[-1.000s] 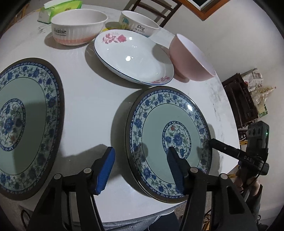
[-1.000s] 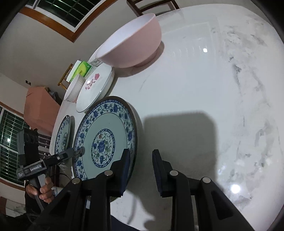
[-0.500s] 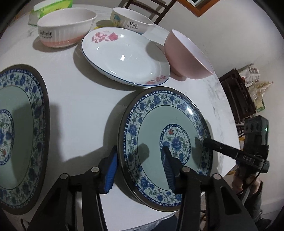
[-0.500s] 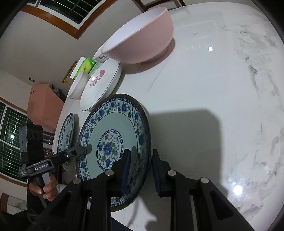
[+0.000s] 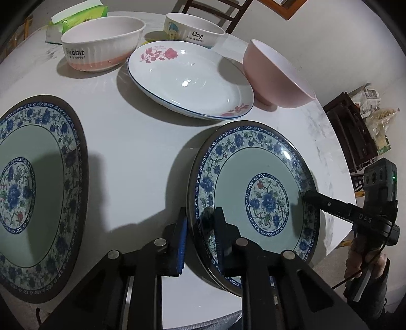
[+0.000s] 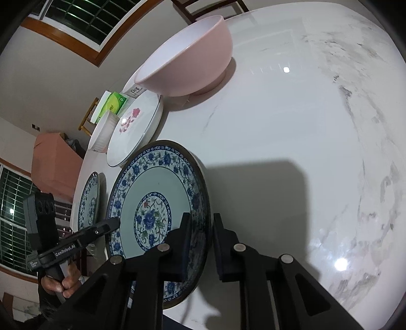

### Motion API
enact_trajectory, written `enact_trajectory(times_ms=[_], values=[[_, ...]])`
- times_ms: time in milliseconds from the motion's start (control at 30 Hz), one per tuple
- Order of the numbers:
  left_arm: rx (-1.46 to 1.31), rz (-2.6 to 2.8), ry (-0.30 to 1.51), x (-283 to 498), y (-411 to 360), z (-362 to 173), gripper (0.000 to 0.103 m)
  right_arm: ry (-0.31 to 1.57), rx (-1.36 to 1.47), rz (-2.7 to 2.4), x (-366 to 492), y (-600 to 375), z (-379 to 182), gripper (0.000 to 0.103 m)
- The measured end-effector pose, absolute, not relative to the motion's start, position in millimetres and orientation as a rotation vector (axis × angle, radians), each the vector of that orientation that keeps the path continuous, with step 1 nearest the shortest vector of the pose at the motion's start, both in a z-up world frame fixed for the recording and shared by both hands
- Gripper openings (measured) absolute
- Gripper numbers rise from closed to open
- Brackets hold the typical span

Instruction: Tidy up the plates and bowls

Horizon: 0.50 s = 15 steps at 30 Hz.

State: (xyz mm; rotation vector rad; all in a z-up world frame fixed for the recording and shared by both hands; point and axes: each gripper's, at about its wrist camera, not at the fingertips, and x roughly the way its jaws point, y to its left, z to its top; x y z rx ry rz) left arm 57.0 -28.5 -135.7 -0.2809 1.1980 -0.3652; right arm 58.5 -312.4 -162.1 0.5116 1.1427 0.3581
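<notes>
Six pieces of crockery stand on the round white bench (image 5: 142, 142): three plates and three bowls.

Two of the plates are blue-flowered with a pale green centre. One blue plate (image 5: 256, 203) lies at the bench's near edge, and both claws are on it. The left claw (image 5: 200, 238) straddles its left rim, one pad under the rim and one over the inner face; its jaws are closing and the pads look to be touching the rim. The right claw (image 6: 200, 243) straddles the opposite rim in the same way, jaws narrow and closing, the rim between its pads. A person's hand (image 6: 63, 281) grips the handle of the left claw.

The second blue plate (image 5: 33, 198) lies flat to the left of the held plate, well apart from it.

The third plate, a white rose plate (image 5: 190, 78), sits just beyond the held plate.

Of the bowls, a pink bowl (image 5: 276, 76) stands to the right of the rose plate, close beside it. A ribbed bowl (image 5: 101, 43) marked "Rabbit" stands to the left of the rose plate, and a small bowl (image 5: 195, 30) marked "Dog" stands beyond it. A green tissue pack (image 5: 76, 22) lies behind the ribbed bowl.
</notes>
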Motion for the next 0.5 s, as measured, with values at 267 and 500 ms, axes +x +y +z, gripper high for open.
enact_trajectory(times_ms=[267, 500], values=[[-0.275, -0.355, 1.188, 52, -28, -129, 0.016, 1.138, 0.502, 0.339, 55, -305, -155, 0.016], [-0.289, -0.349, 1.170, 49, -20, -120, 0.016, 1.124, 0.476, 0.342, 52, -291, -141, 0.016]])
